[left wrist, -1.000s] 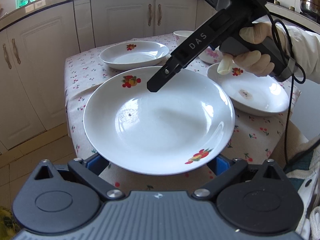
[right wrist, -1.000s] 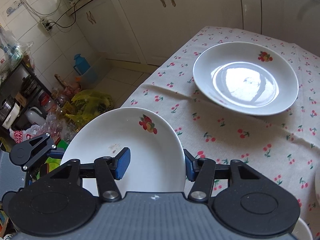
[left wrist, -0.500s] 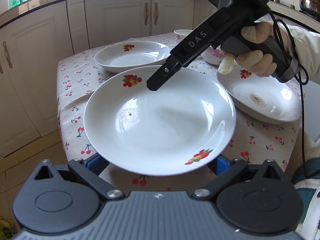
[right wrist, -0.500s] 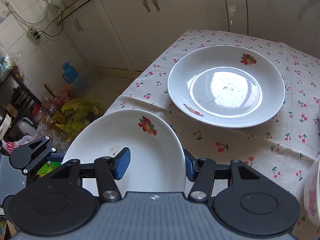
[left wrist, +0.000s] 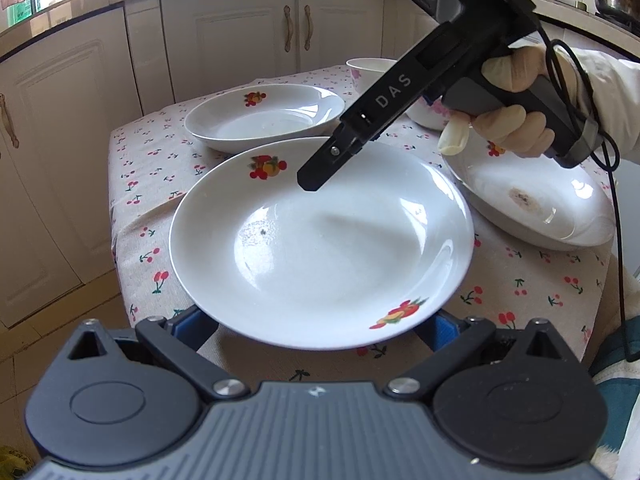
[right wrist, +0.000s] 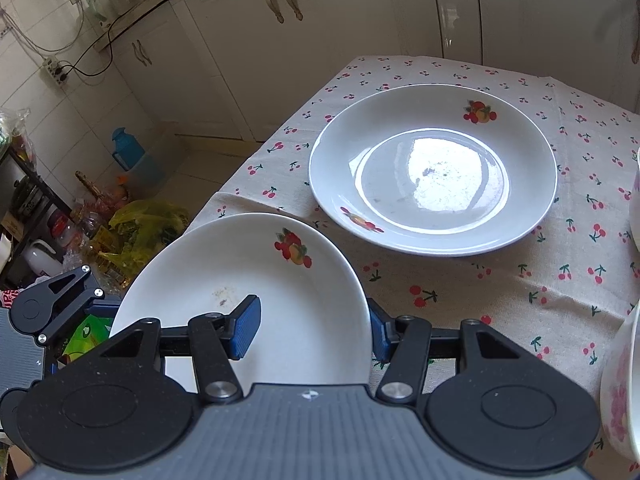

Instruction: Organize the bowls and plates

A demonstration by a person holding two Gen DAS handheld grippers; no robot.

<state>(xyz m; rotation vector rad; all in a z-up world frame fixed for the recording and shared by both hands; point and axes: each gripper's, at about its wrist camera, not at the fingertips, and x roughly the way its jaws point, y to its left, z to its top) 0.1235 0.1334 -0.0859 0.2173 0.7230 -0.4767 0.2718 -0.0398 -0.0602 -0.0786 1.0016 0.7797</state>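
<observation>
A white fruit-print plate is held in the air over the near-left part of the table; it also shows in the right wrist view. My left gripper sits under its near edge, its blue pads mostly hidden below the plate. My right gripper is shut on the plate's far rim, one pad inside, one outside; its finger reaches over the plate. A second plate lies on the table behind. A third plate lies at the right.
The table has a cherry-print cloth. Two pink-flowered bowls stand at the back and show at the right edge of the right wrist view. White cabinets stand behind. Bags and bottles clutter the floor.
Both grippers and the held plate have moved in over the table toward the far plate, which now looks larger and nearer. The hold on the plate is unchanged.
</observation>
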